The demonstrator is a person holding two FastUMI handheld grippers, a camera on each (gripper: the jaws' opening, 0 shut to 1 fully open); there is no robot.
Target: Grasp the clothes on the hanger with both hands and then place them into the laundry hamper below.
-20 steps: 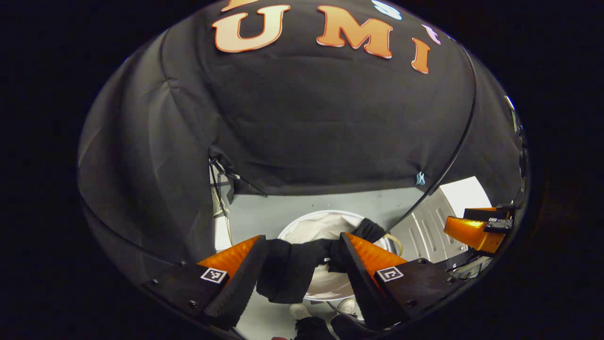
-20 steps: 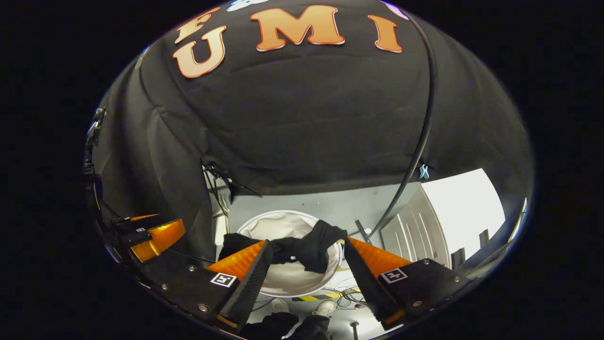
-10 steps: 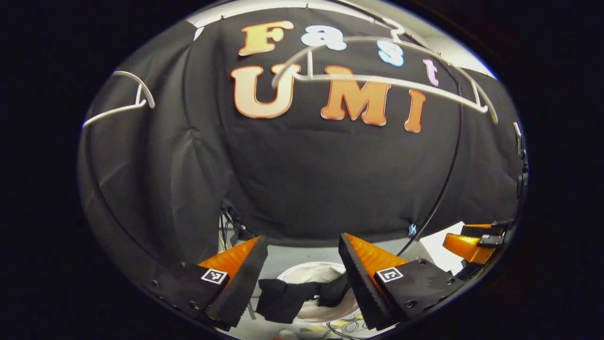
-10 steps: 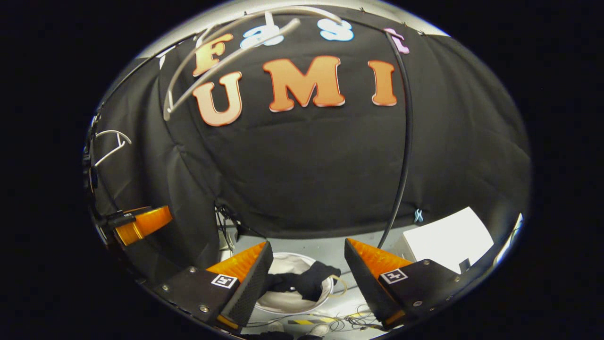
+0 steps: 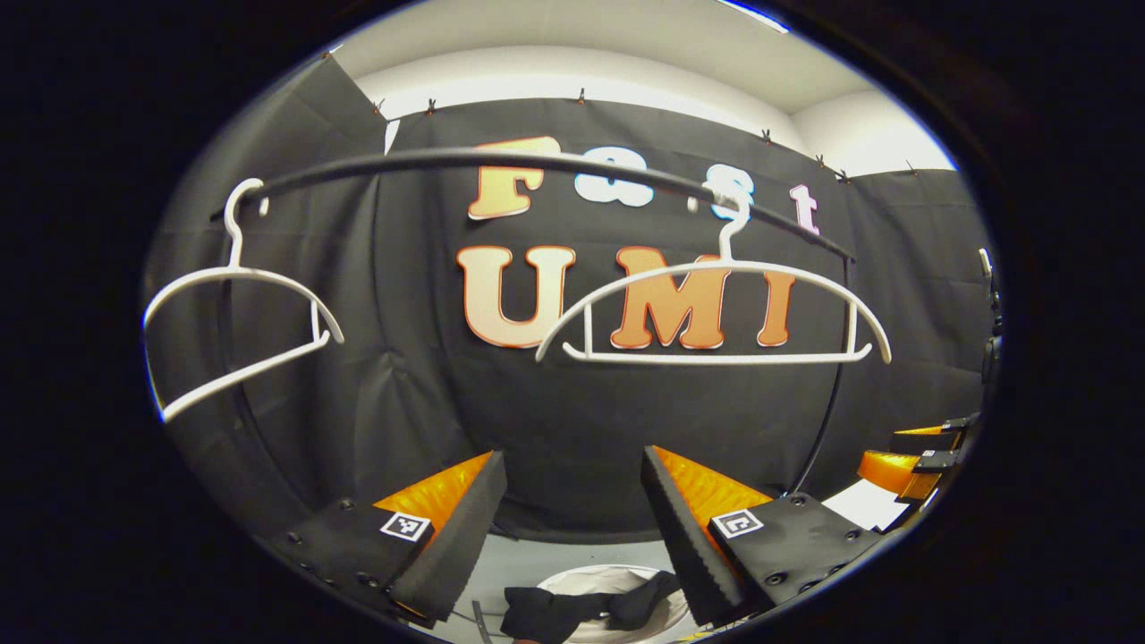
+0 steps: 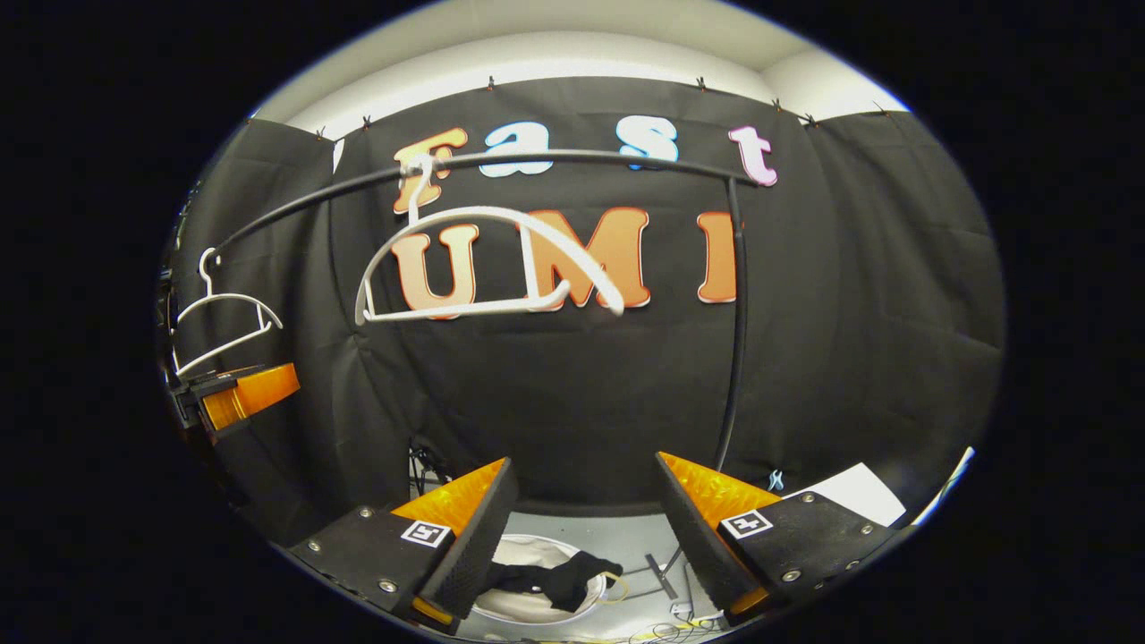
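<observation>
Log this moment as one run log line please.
left gripper: open | right gripper: open | black garment: draped over hamper rim | hangers: bare

Recording booth | black cloth wall [image 5: 626, 420] | clothes rail [image 5: 501, 159] with white hangers [image 5: 716, 309]

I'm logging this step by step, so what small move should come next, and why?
Probably just draw both grippers back and stop. The black garment lies draped over the rim of the white hamper, both hangers on the rail hang bare, and the left gripper and right gripper are open and hold nothing.
</observation>
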